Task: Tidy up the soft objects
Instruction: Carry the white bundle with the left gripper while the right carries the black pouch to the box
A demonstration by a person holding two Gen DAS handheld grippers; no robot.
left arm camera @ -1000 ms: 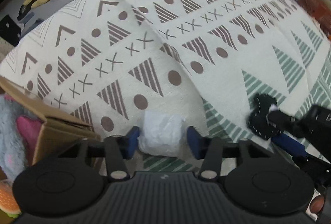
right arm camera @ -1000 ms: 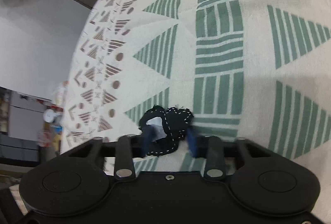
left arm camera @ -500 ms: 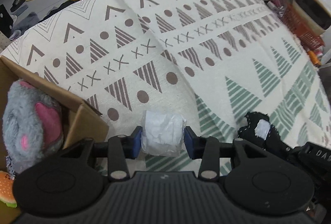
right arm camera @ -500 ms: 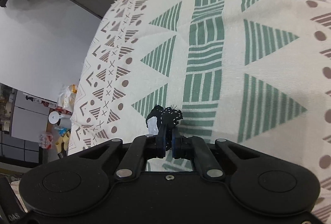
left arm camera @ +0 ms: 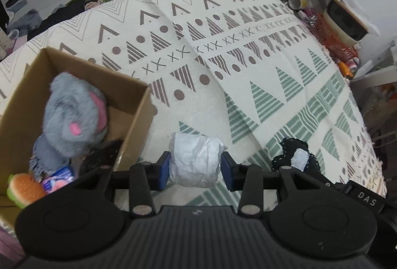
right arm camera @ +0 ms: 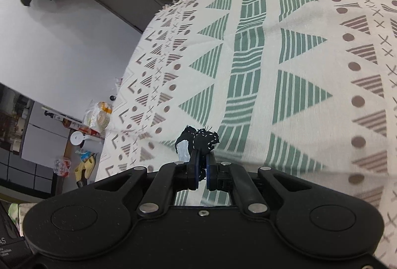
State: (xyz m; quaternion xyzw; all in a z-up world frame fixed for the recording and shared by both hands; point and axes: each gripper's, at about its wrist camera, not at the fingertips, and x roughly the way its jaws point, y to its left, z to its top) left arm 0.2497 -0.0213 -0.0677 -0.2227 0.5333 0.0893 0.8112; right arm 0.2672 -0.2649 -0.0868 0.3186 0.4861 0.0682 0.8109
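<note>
Both grippers have lifted clear beside the cardboard box (left arm camera: 139,120): left gripper (left arm camera: 196,169) clamps the white bundle (left arm camera: 194,161), right gripper (right arm camera: 201,169) pinches the black fabric piece (right arm camera: 201,141) (boxing comes next, presumably).

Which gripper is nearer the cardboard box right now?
Left. The left gripper, shut on the white bundle, sits just beside the cardboard box; the right gripper, holding the black fabric piece, is farther off.
</note>
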